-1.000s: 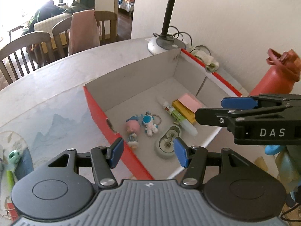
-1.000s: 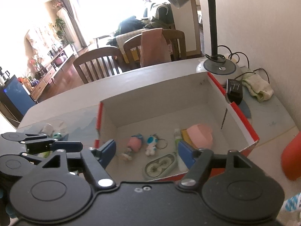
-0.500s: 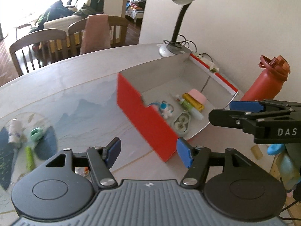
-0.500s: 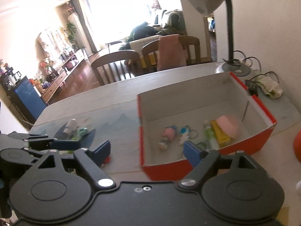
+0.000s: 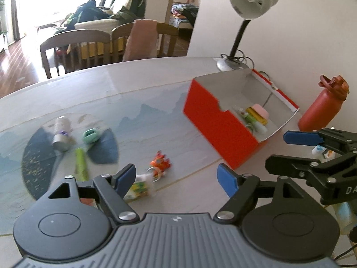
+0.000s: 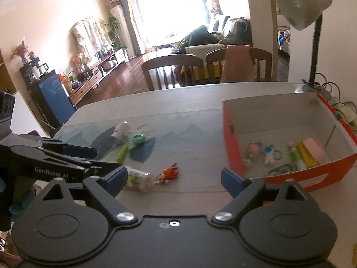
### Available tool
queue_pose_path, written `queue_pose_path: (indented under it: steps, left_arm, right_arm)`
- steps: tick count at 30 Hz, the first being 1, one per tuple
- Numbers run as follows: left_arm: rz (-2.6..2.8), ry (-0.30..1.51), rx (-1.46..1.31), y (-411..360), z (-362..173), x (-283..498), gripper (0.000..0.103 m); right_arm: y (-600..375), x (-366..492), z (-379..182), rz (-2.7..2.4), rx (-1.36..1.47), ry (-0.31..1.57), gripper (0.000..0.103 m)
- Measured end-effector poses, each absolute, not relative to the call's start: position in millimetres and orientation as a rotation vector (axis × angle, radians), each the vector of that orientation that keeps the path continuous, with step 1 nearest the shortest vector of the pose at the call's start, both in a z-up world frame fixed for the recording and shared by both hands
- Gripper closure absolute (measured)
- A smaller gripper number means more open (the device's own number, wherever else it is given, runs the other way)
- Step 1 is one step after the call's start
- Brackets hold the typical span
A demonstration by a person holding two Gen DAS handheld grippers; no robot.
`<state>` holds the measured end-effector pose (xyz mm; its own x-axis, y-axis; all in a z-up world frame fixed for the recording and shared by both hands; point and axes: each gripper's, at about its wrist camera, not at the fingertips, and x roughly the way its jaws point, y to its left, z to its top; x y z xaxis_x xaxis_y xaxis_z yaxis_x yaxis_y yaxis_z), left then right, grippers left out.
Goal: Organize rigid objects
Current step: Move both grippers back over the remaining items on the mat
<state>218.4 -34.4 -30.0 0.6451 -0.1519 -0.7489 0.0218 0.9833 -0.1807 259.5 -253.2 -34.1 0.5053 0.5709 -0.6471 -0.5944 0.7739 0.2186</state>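
A red cardboard box with a white inside stands on the table at the right; it holds keychain figures, a green tube, a yellow bar and a pink block. Loose on the table lie an orange toy keychain, a clear packet, a green tube, a mint round item and a white bottle. My left gripper is open and empty above the packet and keychain. My right gripper is open and empty, near the box's front corner.
A red water bottle stands right of the box. A desk lamp and cables sit behind the box by the wall. Wooden chairs line the table's far edge. The right gripper shows in the left wrist view.
Both grippers have pulled back and swung left from over the box. The loose items on the table have come into view. Both stay open and empty.
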Motion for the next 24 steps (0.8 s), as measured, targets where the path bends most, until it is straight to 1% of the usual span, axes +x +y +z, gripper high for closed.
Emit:
queue_pose_path:
  steps: [6,8,12,13,15,16,24]
  left_arm:
    - [-0.077,0.865,-0.209,-1.5,-42.0,197.0,0.020]
    - [-0.072,0.863,-0.214,10.2,-45.2,190.2,0.017]
    - [-0.059,0.867,-0.250,33.1,-54.9,180.9,0.015]
    - [-0.055,0.866,-0.257,37.3,-57.9,179.7,0.014]
    - [-0.038,0.864,-0.271,47.9,-64.2,175.4,0.006]
    - [-0.027,0.863,-0.276,53.0,-67.4,173.9,0.000]
    - [0.053,0.886,-0.307,86.1,-99.7,174.1,0.000]
  right_arm:
    - [-227.6,245.4,-43.5,0.711,-0.052,0.799,0.012]
    - [-219.8,241.7,-46.3,0.719,-0.066,0.805,0.012]
    - [-198.7,237.4,-52.6,0.751,-0.124,0.828,0.013]
    - [-193.7,236.8,-54.4,0.756,-0.140,0.831,0.013]
    - [-184.7,236.5,-58.3,0.770,-0.169,0.838,0.013]
    - [-179.4,236.9,-60.2,0.777,-0.182,0.841,0.013]
    - [-143.0,240.9,-76.6,0.847,-0.296,0.854,0.013]
